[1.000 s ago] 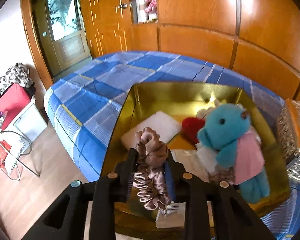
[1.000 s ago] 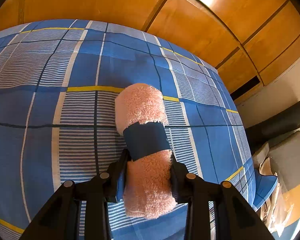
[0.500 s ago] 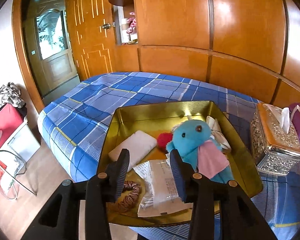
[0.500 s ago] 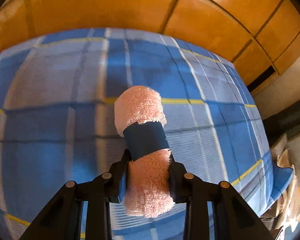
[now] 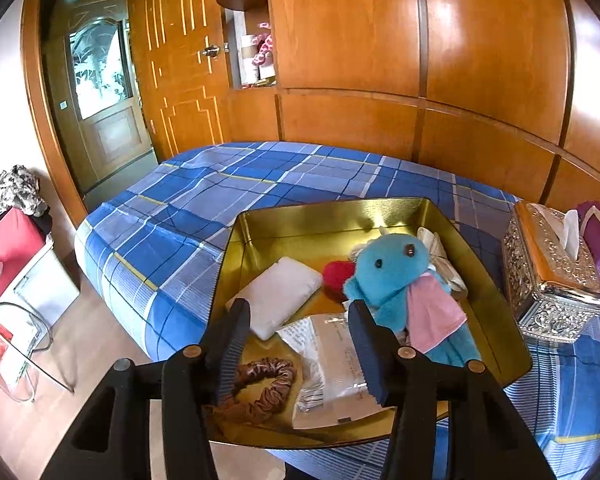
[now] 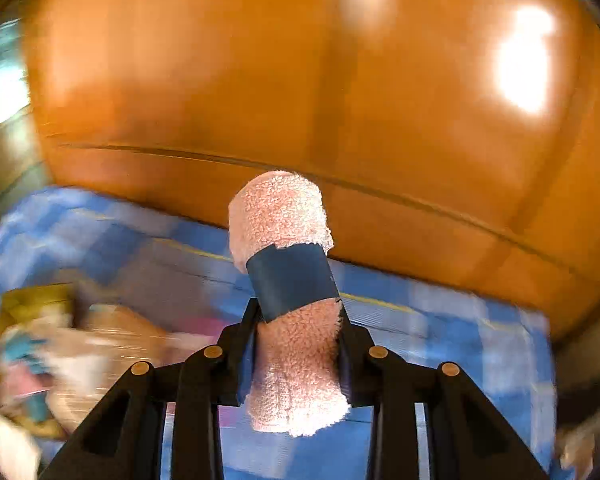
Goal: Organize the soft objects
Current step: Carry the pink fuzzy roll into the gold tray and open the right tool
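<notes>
A fluffy pink rolled towel with a dark blue band (image 6: 290,300) is clamped between the right gripper (image 6: 296,320) fingers. The left gripper (image 5: 296,316) fingers are spread apart, unladen, above the brown satin scrunchie (image 5: 260,388) lying in the gold metal tray (image 5: 332,216).

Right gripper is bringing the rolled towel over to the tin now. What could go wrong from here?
1. The gold metal tin is crowded: the blue plush toy, white pillow, plastic packet and brown satin scrunchie leave little bare floor, so the towel may land on top and roll out.
2. The right gripper pinches the pink rolled towel low, below its dark band; it could tilt or slip.
3. The open left gripper hovers over the tin, in the way.
</notes>
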A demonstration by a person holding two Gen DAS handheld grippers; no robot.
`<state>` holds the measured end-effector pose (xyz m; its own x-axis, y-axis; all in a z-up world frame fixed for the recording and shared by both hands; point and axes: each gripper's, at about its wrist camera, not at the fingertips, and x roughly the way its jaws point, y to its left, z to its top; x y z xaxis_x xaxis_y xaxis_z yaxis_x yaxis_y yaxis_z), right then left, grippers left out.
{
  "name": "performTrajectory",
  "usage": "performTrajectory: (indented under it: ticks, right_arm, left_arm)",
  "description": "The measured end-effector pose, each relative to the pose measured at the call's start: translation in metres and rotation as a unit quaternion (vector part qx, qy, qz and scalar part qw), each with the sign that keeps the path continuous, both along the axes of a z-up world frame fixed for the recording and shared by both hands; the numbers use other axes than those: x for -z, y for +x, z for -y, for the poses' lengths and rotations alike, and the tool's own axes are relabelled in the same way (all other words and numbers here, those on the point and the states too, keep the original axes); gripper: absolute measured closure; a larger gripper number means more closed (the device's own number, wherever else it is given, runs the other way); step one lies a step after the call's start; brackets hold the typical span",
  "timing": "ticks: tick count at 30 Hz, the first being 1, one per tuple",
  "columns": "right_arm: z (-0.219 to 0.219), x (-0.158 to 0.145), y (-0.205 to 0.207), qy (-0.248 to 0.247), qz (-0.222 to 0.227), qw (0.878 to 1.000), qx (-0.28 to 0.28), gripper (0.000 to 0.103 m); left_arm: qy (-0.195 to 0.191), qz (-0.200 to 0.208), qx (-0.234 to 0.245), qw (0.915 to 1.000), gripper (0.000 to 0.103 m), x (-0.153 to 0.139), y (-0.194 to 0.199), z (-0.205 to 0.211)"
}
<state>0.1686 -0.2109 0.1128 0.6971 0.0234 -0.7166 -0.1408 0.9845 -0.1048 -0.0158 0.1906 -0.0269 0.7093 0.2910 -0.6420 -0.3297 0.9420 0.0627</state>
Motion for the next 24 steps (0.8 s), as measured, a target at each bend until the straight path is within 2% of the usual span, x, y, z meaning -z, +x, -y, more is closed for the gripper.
performTrajectory:
  ticks: [4, 6, 9, 11, 13, 17, 19, 22, 24]
  right_arm:
    - [-0.104, 0.007, -0.013, 0.022, -0.027, 0.991, -0.127, 0.070]
    - [-0.158, 0.028, -0.018, 0.042, -0.066, 0.980, -0.183, 0.070]
    - [-0.221, 0.065, -0.025, 0.048, -0.110, 0.966, -0.231, 0.070]
    - [-0.260, 0.095, -0.026, 0.057, -0.142, 0.958, -0.245, 0.070]
    - [-0.287, 0.120, -0.026, 0.049, -0.155, 0.954, -0.251, 0.070]
    - [-0.323, 0.168, -0.020, 0.028, -0.167, 0.957, -0.235, 0.070]
    - [-0.327, 0.178, -0.013, 0.014, -0.155, 0.964, -0.217, 0.070]
    - [-0.331, 0.184, -0.004, -0.016, -0.136, 0.970, -0.200, 0.068]
    - [-0.328, 0.182, 0.000, -0.013, -0.138, 0.970, -0.197, 0.065]
  left_arm:
    - [-0.005, -0.002, -0.012, 0.9999, 0.047, 0.001, -0.003, -0.011]
    - [-0.011, -0.001, -0.024, 0.9997, 0.045, 0.000, -0.005, -0.020]
    - [-0.014, 0.006, -0.052, 0.9985, 0.039, -0.002, -0.010, -0.035]
    - [-0.020, 0.008, -0.073, 0.9971, 0.039, -0.002, -0.013, -0.047]
    - [-0.026, 0.008, -0.090, 0.9955, 0.037, -0.001, -0.016, -0.057]
    - [-0.038, 0.010, -0.100, 0.9942, 0.028, 0.001, -0.017, -0.065]
    - [-0.039, 0.013, -0.098, 0.9944, 0.019, 0.000, -0.017, -0.064]
    - [-0.044, 0.017, -0.090, 0.9948, 0.014, -0.002, -0.017, -0.058]
    - [-0.043, 0.017, -0.083, 0.9954, 0.011, -0.002, -0.016, -0.054]
